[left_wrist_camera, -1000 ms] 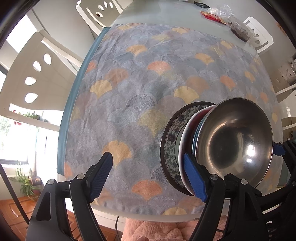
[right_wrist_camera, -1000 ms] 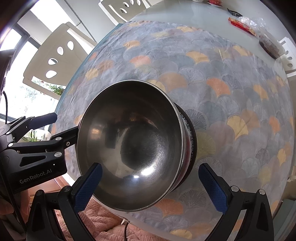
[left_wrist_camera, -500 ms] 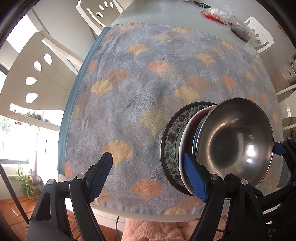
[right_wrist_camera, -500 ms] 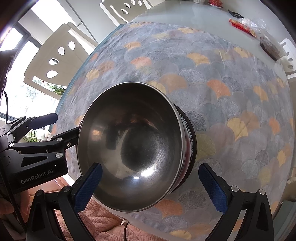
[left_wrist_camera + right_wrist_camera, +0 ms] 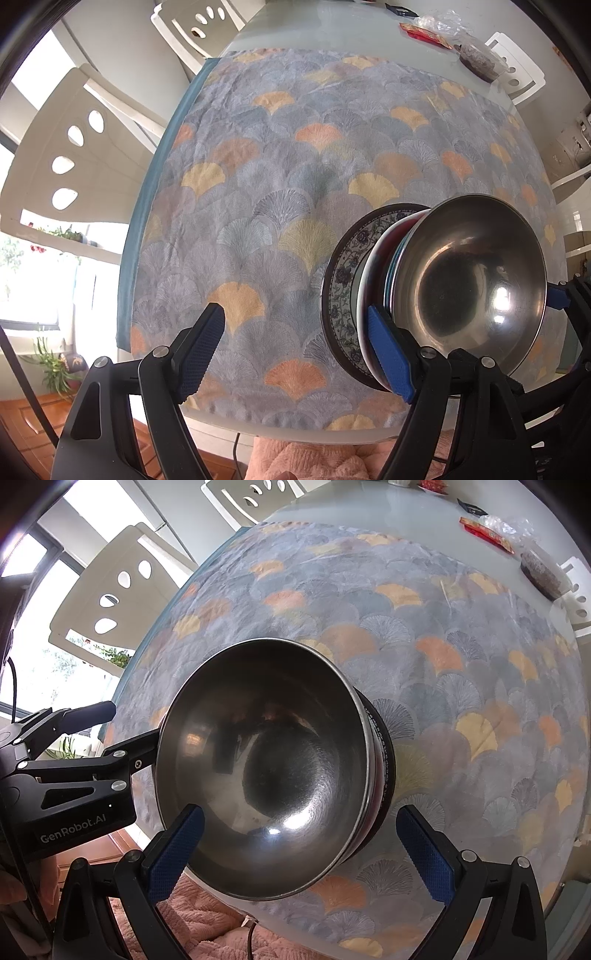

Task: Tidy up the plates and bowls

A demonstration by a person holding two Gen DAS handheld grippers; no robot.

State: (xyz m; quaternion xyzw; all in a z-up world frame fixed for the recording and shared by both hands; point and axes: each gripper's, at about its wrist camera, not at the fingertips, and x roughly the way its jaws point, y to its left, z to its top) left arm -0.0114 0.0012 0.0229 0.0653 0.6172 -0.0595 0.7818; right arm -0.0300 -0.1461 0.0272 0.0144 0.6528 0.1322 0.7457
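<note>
Both wrist cams look steeply down, close; share steel bowl [image 5: 469,280].

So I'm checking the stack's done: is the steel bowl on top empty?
Empty. The steel bowl shows only bare, shiny metal inside, in both wrist views.

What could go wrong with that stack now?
1. The steel bowl sits high on the plates; a nudge might tip it.
2. The stack stands near the table edge and could slide off on the cloth.
3. The left hand-held gripper has one pad beside the plates and could bump them.
</note>
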